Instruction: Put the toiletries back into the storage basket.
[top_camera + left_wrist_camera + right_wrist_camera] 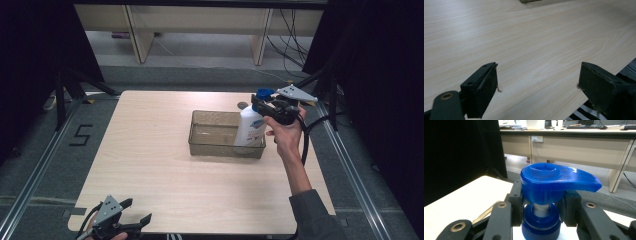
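Note:
A white pump bottle (250,129) with a blue label and a blue pump head (554,181) stands upright at the right end of a clear rectangular bin (212,137). My right gripper (264,106) is shut on the bottle's neck just under the pump head, its jaws pressed against both sides of the white stem. Whether the bottle's base rests on the bin's floor cannot be told. My left gripper (137,212) hovers open over the table's near left corner, with nothing between its fingers (482,88).
The pale wooden table (150,165) carries the bin near its centre-right. A small round dark object (242,105) lies behind the bin. Black tripod legs stand on the floor to the left and right, and desks line the far wall.

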Demonstrator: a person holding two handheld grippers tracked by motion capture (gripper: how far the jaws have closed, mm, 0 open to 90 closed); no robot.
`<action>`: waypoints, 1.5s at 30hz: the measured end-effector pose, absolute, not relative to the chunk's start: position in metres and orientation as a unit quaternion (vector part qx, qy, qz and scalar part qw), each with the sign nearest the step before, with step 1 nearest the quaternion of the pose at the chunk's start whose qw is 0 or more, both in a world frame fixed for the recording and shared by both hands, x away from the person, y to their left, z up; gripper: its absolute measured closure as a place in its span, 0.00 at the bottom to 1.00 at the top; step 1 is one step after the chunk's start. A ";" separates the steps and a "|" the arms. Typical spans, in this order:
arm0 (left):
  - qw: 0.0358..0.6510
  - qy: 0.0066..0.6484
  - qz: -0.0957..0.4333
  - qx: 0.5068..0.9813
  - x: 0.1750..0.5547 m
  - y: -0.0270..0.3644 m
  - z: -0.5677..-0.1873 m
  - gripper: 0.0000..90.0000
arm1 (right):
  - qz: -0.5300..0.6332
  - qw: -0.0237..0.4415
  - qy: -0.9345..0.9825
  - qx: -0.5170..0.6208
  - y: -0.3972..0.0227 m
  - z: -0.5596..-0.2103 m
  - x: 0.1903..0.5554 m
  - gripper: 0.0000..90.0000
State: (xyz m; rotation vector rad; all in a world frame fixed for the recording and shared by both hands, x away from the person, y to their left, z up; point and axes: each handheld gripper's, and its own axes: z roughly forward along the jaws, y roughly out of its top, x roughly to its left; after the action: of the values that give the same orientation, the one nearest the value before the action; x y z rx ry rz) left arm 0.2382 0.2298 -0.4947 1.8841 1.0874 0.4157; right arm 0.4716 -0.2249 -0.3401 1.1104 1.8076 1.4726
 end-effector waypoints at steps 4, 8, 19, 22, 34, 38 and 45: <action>0.448 0.441 0.168 0.760 0.238 0.229 -0.495 0.17 | 0.551 0.278 0.670 0.412 -0.226 -0.341 0.472 0.68; 0.446 0.440 0.168 0.761 0.239 0.230 -0.495 0.17 | 0.553 0.272 0.671 0.412 -0.224 -0.341 0.471 0.68; 0.454 0.439 0.166 0.758 0.238 0.230 -0.495 0.17 | 0.554 0.263 0.667 0.422 -0.224 -0.343 0.472 0.56; 0.452 0.444 0.166 0.756 0.238 0.228 -0.494 0.17 | 0.560 0.257 0.664 0.424 -0.225 -0.343 0.472 0.55; 0.451 0.444 0.166 0.756 0.238 0.228 -0.494 0.17 | 0.561 0.248 0.661 0.431 -0.226 -0.344 0.474 0.52; 0.450 0.444 0.166 0.757 0.238 0.228 -0.494 0.17 | 0.562 0.246 0.664 0.427 -0.226 -0.344 0.473 0.49; 0.449 0.430 0.157 0.768 0.238 0.229 -0.495 0.17 | 0.565 0.234 0.663 0.432 -0.229 -0.346 0.473 0.45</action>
State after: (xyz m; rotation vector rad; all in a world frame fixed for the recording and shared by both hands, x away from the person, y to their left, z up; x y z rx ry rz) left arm 0.2384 0.2290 -0.4948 1.8988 1.0629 0.3891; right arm 0.4729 -0.2288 -0.3456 1.1861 1.8198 1.5505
